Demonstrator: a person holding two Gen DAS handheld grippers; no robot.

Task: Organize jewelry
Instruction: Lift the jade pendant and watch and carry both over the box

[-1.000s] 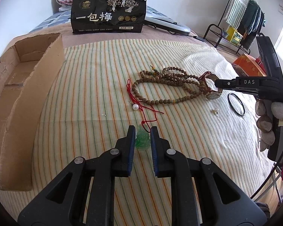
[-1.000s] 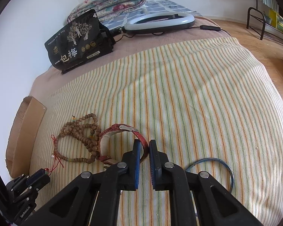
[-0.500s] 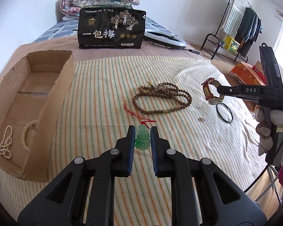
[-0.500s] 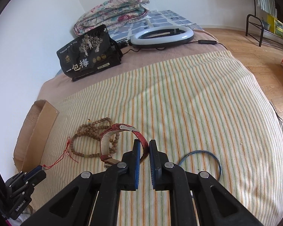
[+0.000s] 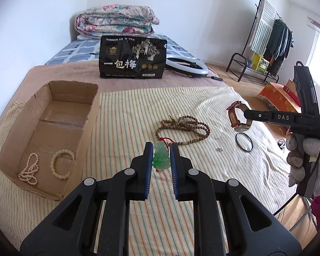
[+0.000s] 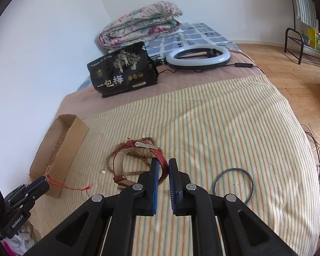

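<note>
My left gripper is shut on a green jade pendant, held above the striped cloth; its red cord trails from the left gripper in the right wrist view. My right gripper is shut on the strap of a red watch, which hangs clear of the cloth. From the left wrist view the right gripper holds the watch at the right. A wooden bead necklace lies on the cloth between them. A cardboard box on the left holds a pearl necklace and a bead bracelet.
A thin bangle and a loose pearl lie on the cloth. A black snack bag, a ring light and a folded quilt sit at the back. A clothes rack stands at the right.
Both grippers rose, lifting the pendant and the watch off the cloth. The red cord pulled away from the wooden beads. More of the box's inside shows.
</note>
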